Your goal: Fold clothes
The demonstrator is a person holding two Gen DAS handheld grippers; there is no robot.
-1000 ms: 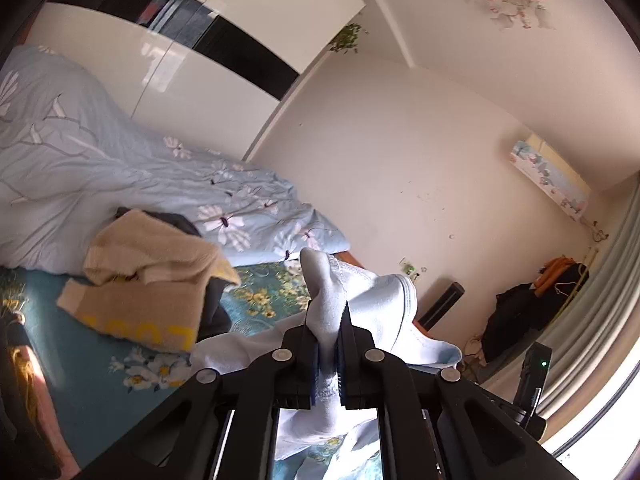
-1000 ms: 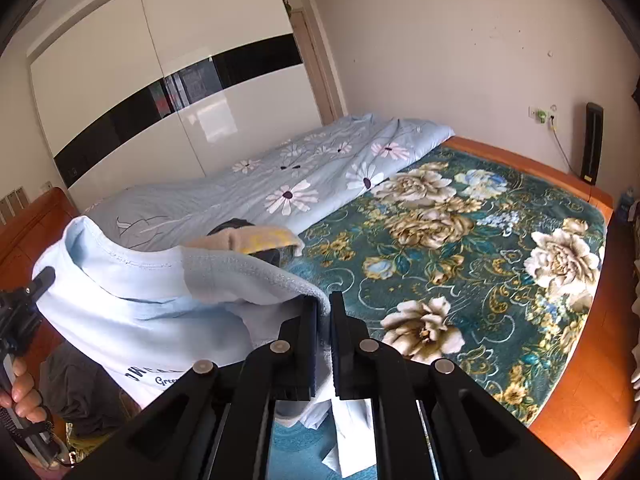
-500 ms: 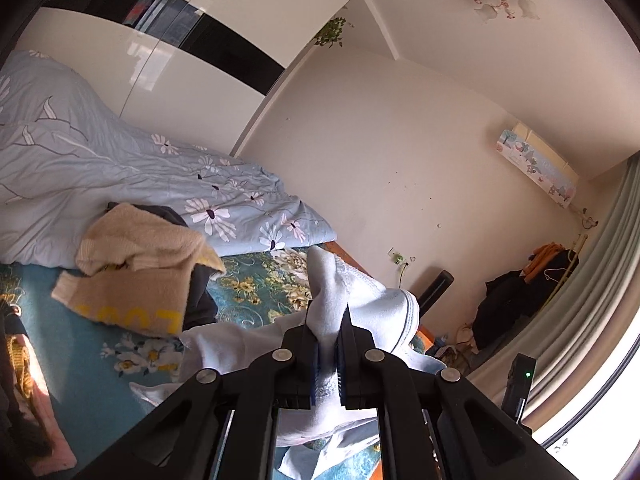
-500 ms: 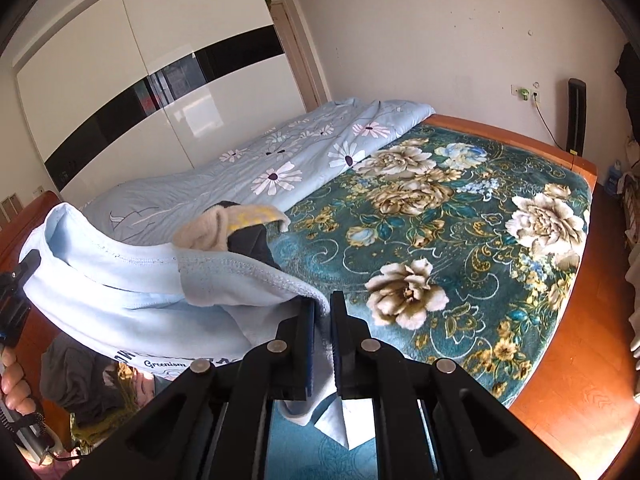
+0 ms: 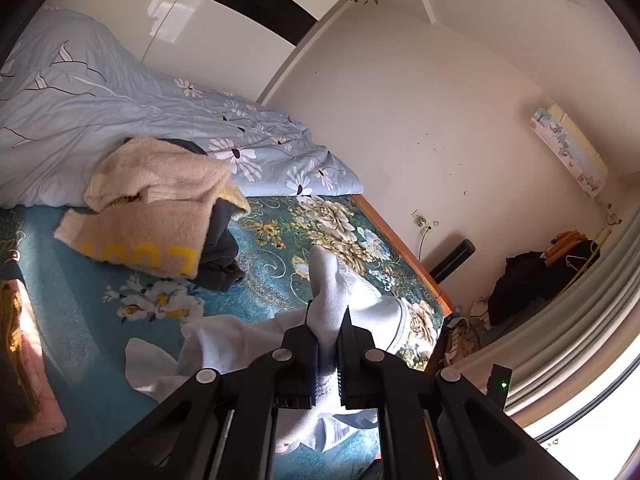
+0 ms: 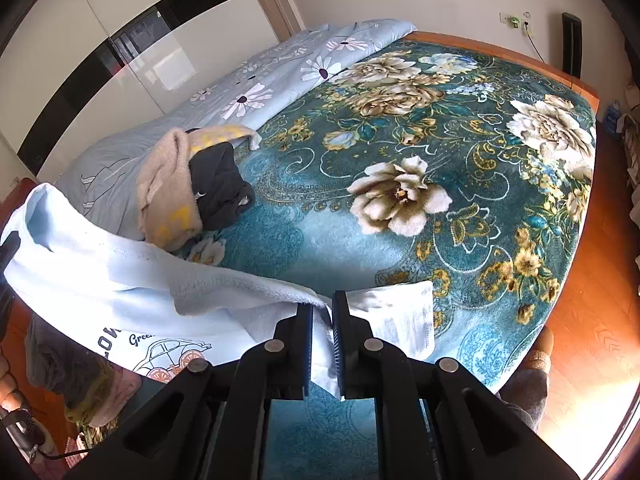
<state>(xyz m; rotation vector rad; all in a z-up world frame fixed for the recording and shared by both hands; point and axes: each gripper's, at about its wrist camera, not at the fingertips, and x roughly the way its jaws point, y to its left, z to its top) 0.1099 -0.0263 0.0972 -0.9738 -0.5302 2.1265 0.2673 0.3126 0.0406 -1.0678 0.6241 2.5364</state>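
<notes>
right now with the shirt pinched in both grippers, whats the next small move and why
Probably lower both hands to spread the shirt flat on the bedspread. The left gripper and right gripper each clamp a bunched edge, so it hangs sagging between them, too rumpled to fold.

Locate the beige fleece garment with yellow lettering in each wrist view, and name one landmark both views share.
Left wrist view: beige fleece garment lies left of centre on the teal floral bedspread, over dark clothing.
Right wrist view: it sits upper left, beside the pale blue quilt.
Shared landmark: the pale blue daisy-print quilt.
</notes>
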